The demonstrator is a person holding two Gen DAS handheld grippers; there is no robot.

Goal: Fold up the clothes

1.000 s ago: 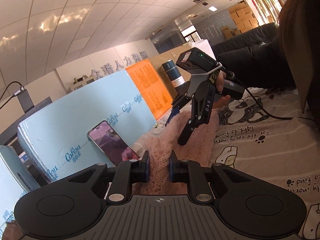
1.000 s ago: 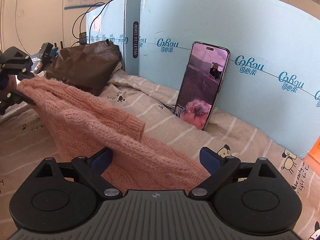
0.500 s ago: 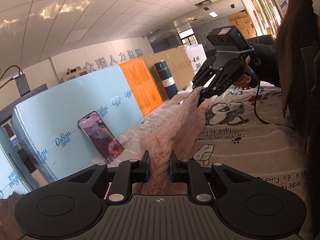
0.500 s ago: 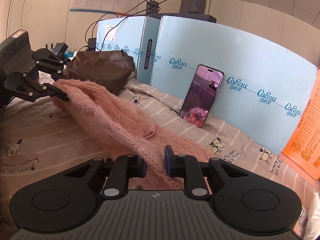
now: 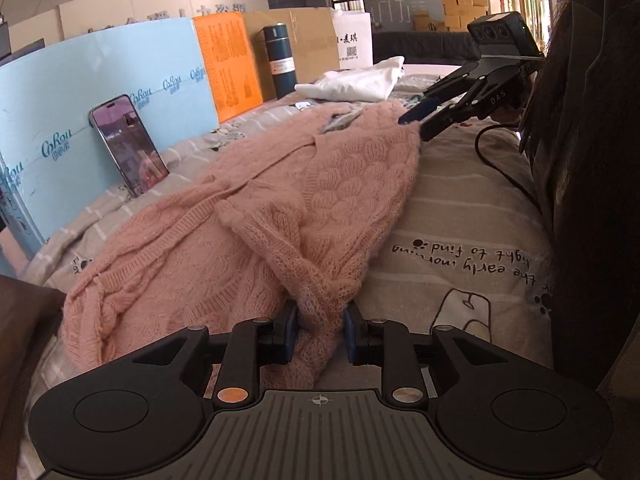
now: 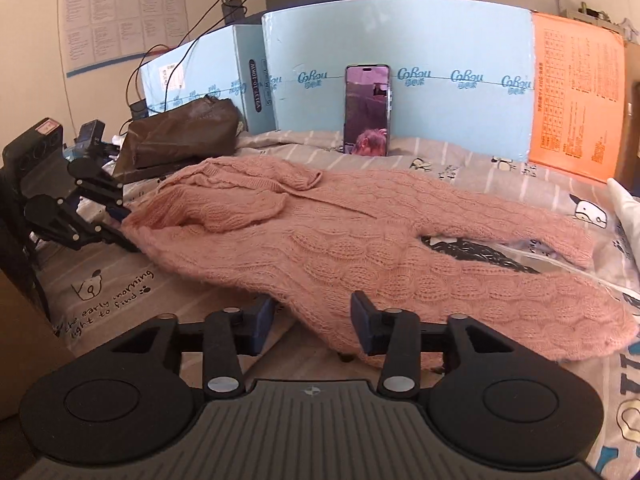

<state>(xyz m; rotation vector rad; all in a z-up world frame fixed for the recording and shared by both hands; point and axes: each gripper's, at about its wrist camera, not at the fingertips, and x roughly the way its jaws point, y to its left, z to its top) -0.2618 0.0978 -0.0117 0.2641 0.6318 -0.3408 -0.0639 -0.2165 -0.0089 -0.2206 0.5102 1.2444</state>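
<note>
A pink knitted sweater lies spread across the printed bedsheet, one sleeve folded over its body. My left gripper is at its near corner. Bunched knit fills the narrow gap between the pads, which still touch it as the jaws are opening. From the right wrist view the sweater stretches left to right, with the left gripper at its far left edge. My right gripper has its jaws opening wide. The hem lies between them untouched by the pads. In the left wrist view the right gripper sits at the sweater's far corner.
A phone leans on light blue foam boards behind the bed, beside an orange board. A brown bag lies at the back left. A white garment and a dark flask are beyond the sweater. A person's dark sleeve fills the right.
The sweater hung stretched in the air between both grippers and now lies flat on the bed. The right gripper closed on the hem, swung right, then spread its jaws. The left gripper came down.
</note>
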